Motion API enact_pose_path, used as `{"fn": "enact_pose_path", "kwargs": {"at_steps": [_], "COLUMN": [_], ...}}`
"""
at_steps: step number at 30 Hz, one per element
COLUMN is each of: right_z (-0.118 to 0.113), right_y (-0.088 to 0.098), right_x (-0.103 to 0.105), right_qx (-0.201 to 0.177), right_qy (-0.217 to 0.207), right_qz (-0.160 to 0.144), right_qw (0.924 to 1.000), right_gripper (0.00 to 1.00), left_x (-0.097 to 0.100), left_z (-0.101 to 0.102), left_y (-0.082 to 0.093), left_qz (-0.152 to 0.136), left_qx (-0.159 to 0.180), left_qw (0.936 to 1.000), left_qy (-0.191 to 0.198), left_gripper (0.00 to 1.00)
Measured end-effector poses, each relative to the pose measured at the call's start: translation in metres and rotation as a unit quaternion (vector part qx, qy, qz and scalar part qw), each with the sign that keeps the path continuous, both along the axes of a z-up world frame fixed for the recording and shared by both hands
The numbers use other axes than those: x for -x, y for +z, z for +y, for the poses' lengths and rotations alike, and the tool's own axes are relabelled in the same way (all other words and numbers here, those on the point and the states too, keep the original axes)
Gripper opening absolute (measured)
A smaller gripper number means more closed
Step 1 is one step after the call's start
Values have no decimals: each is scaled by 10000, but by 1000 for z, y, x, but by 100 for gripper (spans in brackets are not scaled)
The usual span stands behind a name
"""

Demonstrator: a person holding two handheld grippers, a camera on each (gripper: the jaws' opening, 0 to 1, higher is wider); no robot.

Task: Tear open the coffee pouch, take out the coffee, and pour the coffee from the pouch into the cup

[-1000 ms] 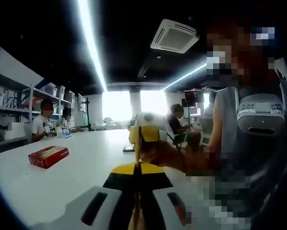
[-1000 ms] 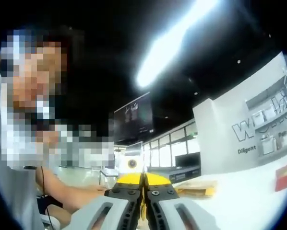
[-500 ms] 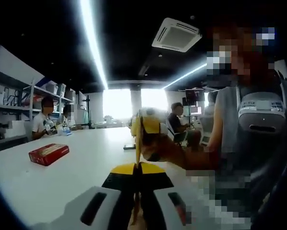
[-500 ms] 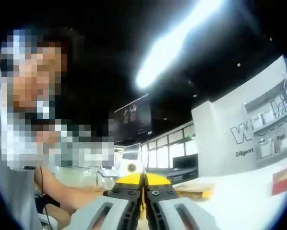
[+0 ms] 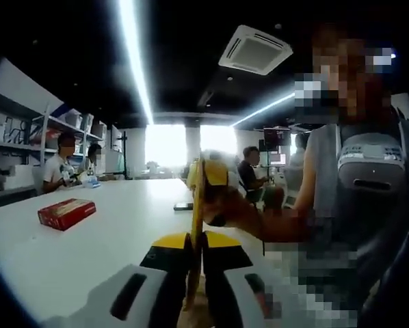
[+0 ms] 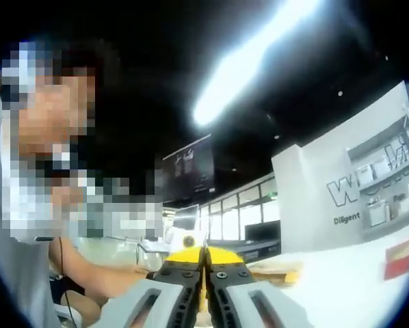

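Jaws of the left gripper (image 5: 194, 256) rise from the six o'clock edge of the left gripper view, pressed together on a thin coffee pouch (image 5: 197, 225) seen edge-on as a narrow yellow-tan strip running up between them. At the pouch's upper end, near the centre of the view, the right gripper (image 5: 208, 174) comes in from three o'clock, its yellow tips at the pouch's top, held by a person's hand (image 5: 235, 212). Whether those tips actually pinch the pouch is hard to tell here, since that part is small and backlit.

A white table (image 5: 81, 253) spreads toward nine o'clock, with a red box (image 5: 66, 213) lying on it at about nine o'clock, well apart from the pouch. A small dark flat thing (image 5: 184, 206) lies on the table just to the nine o'clock side of the pouch. Seated people (image 5: 59, 171) work at the far end by shelves.

In the right gripper view, that gripper's jaws stand closed from six o'clock with a thin yellowish edge, probably the pouch, between the tips. Beyond them at four o'clock a tan packet (image 6: 276, 273) lies on the table, and the red box (image 6: 404, 255) sits at three o'clock.
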State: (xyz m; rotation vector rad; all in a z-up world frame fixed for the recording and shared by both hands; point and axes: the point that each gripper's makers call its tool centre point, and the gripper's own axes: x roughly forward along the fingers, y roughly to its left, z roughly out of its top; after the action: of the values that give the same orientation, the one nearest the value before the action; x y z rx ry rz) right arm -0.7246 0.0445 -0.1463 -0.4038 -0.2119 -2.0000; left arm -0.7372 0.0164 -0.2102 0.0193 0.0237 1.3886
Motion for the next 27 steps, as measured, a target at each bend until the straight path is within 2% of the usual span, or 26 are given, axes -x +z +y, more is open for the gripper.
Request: {"fn": "enact_pose_path", "kwargs": {"at_steps": [3, 5, 8, 9, 13, 16, 20, 23, 25, 27], "right_z": [3, 4, 4, 4, 2, 3, 7, 8, 8, 7], "right_y": [0, -2, -4, -4, -6, -5, -1, 0, -1, -1], "right_x": [1, 2, 3, 3, 2, 2, 1, 2, 1, 1], "right_qx": [23, -73, -91, -89, -90, -109, -69, -86, -119, -106], "right_qy": [-2, -29, -25, -20, -7, -35, -60, -81, -88, -75], "right_qz": [-25, -27, -46, -54, -63, -46, -19, -6, 6, -4], "right_qw": [10000, 10000, 9999, 9999, 9999, 9999, 10000, 9999, 9999, 9999], "right_gripper": [2, 2, 2, 2, 2, 2, 2, 2, 2, 2], "left_x": [2, 1, 0, 3, 2, 5, 6, 6, 4, 4], "left_z": [0, 0, -2, -3, -4, -2, -1, 0, 0, -2], "left_y": [-3, -5, -7, -7, -9, -8, -12, -14, -15, -15], "left_qz": [-11, 20, 46, 267, -51, 125, 73, 86, 204, 95], "left_qx": [54, 122, 291, 277, 299, 152, 233, 241, 265, 345], "left_qw": [10000, 9999, 9996, 9992, 9995, 9997, 9996, 9996, 9993, 9993], "left_qy": [24, 10, -1, 101, 69, 113, 127, 131, 135, 95], "left_gripper": [9, 4, 2, 2, 3, 6, 11, 8, 3, 2]}}
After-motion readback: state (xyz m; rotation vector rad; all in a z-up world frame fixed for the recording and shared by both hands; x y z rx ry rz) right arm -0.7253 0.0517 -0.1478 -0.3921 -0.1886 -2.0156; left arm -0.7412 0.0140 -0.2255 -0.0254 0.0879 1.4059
